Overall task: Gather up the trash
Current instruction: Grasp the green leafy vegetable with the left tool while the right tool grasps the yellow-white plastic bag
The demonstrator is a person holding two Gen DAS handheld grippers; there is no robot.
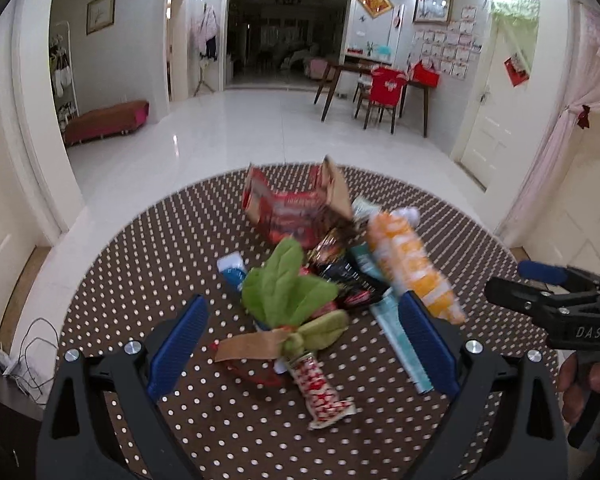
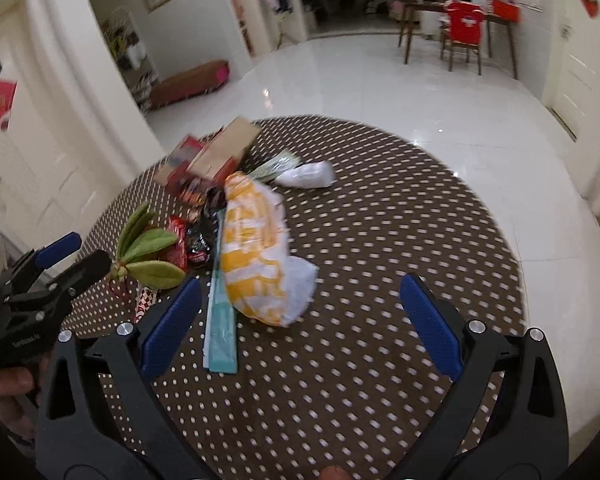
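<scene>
The left claw (image 1: 304,344) gapes wide above the near edge of the trash pile, gripping nothing. Between its blue fingers (image 1: 178,346) lie green leaves (image 1: 288,292) and a red-white wrapper (image 1: 322,390). A teal strip (image 1: 400,336) runs beside the finger at 3 o'clock. The right claw (image 2: 300,328) is also wide and empty, over bare dotted tabletop (image 2: 380,220). From there, an orange-white bag (image 2: 256,256) sits at 11 o'clock, and a red box (image 2: 208,156) beyond it. All of it is blurred

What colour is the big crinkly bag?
Orange and white bag, clearest in the right wrist view.
</scene>
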